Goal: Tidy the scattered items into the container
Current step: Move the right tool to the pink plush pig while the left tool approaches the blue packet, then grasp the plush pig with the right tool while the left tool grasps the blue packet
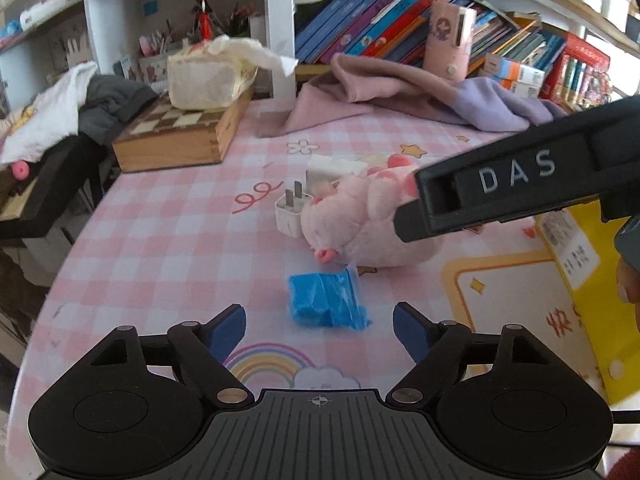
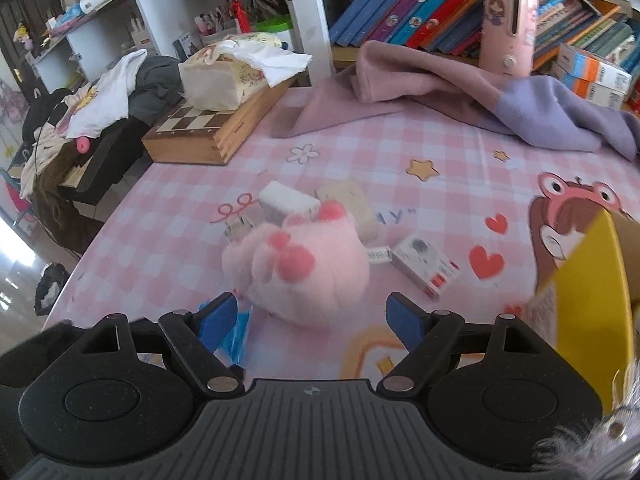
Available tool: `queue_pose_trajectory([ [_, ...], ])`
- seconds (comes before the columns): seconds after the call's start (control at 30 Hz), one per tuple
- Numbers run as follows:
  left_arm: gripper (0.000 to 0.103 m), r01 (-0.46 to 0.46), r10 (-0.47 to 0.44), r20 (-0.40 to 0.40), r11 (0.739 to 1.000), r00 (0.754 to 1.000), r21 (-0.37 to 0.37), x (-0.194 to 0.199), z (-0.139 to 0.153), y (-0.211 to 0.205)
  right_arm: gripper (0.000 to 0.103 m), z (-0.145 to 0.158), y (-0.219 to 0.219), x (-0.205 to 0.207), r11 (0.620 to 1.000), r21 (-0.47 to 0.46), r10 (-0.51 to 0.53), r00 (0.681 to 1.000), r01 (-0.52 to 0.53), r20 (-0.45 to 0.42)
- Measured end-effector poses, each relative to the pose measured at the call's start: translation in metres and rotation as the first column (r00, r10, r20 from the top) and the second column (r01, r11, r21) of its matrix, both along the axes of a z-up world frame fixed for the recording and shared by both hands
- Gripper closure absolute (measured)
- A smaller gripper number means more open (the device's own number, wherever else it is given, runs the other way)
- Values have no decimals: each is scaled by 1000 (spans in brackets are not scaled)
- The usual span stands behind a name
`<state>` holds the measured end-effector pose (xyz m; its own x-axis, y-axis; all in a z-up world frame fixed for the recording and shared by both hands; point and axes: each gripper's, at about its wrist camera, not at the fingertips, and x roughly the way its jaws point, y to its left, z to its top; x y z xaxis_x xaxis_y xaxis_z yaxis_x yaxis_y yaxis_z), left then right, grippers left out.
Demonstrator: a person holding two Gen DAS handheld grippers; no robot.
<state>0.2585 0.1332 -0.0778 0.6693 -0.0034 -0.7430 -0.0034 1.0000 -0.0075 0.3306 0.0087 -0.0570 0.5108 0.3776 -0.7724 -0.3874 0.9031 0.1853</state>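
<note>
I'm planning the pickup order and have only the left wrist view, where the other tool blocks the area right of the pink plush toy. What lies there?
Observer: A small white box with a red label lies flat on the tablecloth, just right of the pink plush toy.
Operator: Anything else behind the plush?
Observer: A cream block lies right behind it, beside a white block.
Operator: Is the right tool holding anything?
Observer: No. The right tool is open, and its pads are not pressing on the plush just ahead of them.
</note>
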Motion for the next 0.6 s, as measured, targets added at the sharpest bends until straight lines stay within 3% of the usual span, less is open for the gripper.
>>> queue_pose_trajectory([
  [0.33,56,10,-12,-55,1000,998,-30,27,-18,-1,19,-21,19,35,1000,6,24,999,-23,-46],
  [0.5,62,5,-7,-47,999,999,-50,26,-17,4,17,-30,19,44,999,38,8,997,-5,-72],
  [0.6,66,-3,-1,-46,997,999,-75,24,-14,8,27,-31,17,44,998,60,7,997,-3,-77],
])
